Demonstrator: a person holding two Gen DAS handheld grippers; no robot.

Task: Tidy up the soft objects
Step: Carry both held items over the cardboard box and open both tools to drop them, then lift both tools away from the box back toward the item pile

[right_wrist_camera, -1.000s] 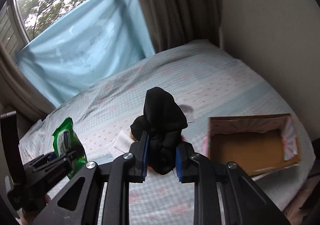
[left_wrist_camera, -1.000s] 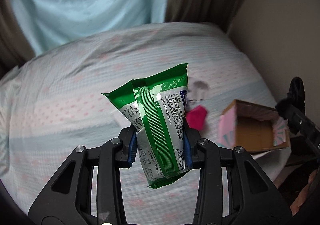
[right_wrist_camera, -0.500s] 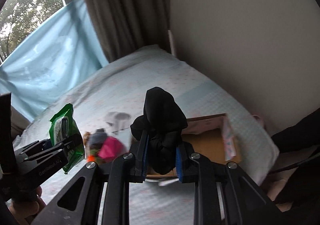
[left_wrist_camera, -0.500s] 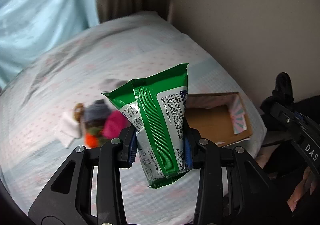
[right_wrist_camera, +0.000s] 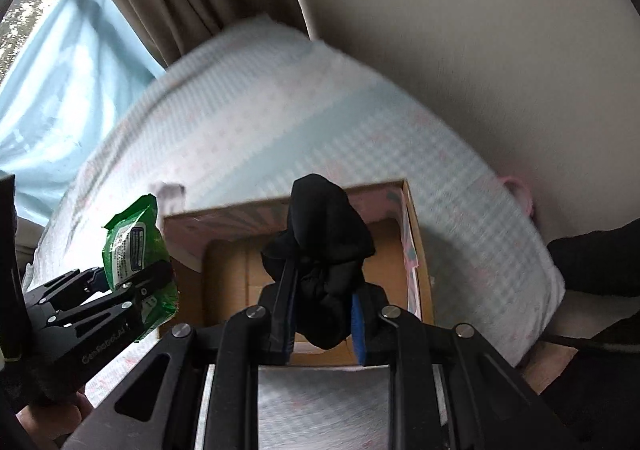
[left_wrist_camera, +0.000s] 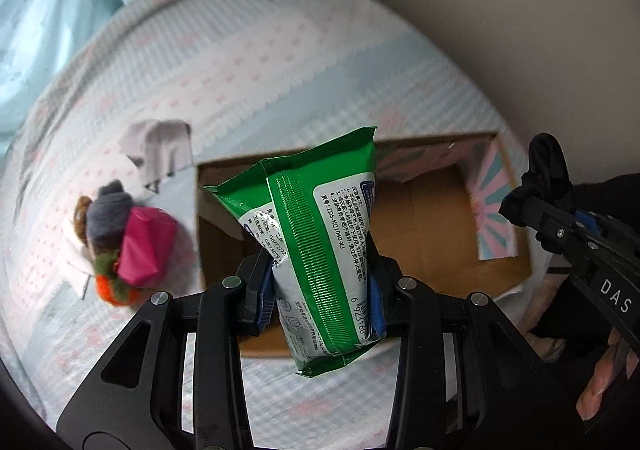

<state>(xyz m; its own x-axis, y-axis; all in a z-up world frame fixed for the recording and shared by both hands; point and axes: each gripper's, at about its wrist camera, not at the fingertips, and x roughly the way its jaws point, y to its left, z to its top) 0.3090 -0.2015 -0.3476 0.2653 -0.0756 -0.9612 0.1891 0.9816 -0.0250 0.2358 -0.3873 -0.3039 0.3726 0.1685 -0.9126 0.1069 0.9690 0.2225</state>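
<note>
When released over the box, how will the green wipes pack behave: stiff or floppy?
The green wipes pack probably flexes somewhat: it is creased where the left gripper squeezes it. Its glossy film may slide easily. It likely drops flat into the cardboard box.

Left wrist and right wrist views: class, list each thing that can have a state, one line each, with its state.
Green pack: held by left hand-held gripper.
Black cloth: held by right hand-held gripper.
Box: open, looks empty.
Toy pile: lying on bed.
</note>
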